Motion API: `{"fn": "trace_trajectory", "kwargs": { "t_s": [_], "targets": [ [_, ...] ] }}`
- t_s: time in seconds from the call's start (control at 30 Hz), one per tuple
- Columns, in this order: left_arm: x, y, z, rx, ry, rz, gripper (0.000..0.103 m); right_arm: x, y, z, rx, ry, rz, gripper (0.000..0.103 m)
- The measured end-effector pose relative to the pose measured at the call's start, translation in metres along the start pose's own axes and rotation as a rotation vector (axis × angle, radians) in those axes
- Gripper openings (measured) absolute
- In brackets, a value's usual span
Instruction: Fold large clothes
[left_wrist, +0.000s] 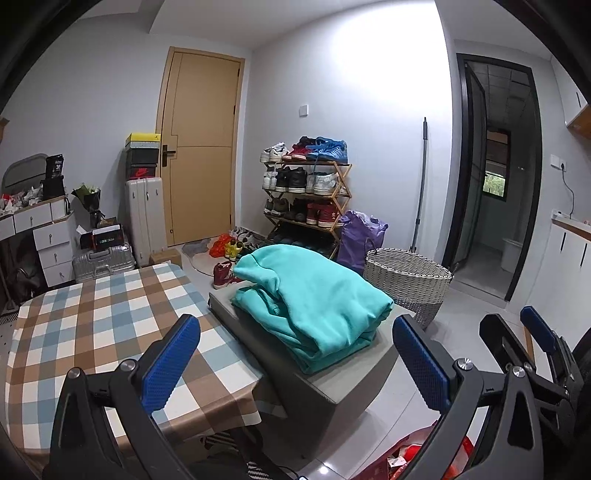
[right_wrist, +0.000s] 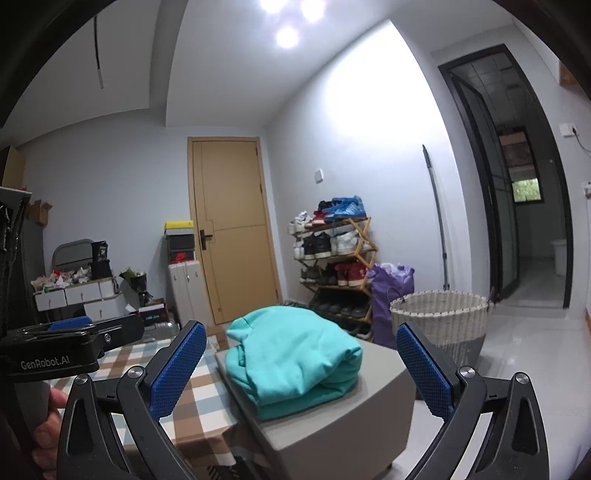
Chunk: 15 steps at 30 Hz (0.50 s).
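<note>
A folded teal sweatshirt (left_wrist: 314, 295) lies on a grey box-shaped stool (left_wrist: 332, 384); it also shows in the right wrist view (right_wrist: 291, 350) on the same stool (right_wrist: 373, 406). My left gripper (left_wrist: 295, 365) is open and empty, held back from the sweatshirt over the edge of the table. My right gripper (right_wrist: 301, 369) is open and empty, also short of the sweatshirt. The right gripper shows at the right edge of the left wrist view (left_wrist: 524, 332), and the left gripper at the left edge of the right wrist view (right_wrist: 74, 332).
A table with a checked cloth (left_wrist: 92, 332) stands left of the stool. A woven laundry basket (left_wrist: 410, 284) and a purple bag (left_wrist: 358, 236) stand behind the stool. A shoe rack (left_wrist: 306, 192), suitcases (left_wrist: 144, 218) and a door (left_wrist: 199, 147) line the far wall.
</note>
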<state>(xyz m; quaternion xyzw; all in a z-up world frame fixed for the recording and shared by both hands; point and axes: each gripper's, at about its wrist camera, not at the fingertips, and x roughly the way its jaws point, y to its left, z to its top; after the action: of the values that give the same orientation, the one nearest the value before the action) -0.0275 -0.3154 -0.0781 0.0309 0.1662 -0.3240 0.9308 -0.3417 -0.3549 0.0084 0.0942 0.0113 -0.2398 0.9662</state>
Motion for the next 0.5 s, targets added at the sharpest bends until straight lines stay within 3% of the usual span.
{"fn": "trace_trajectory", "kwargs": {
  "t_s": [0.5],
  "targets": [
    [-0.014, -0.005, 0.01, 0.022, -0.006, 0.01, 0.102, -0.005, -0.001, 0.002, 0.004, -0.005, -0.011, 0.103]
  ]
}}
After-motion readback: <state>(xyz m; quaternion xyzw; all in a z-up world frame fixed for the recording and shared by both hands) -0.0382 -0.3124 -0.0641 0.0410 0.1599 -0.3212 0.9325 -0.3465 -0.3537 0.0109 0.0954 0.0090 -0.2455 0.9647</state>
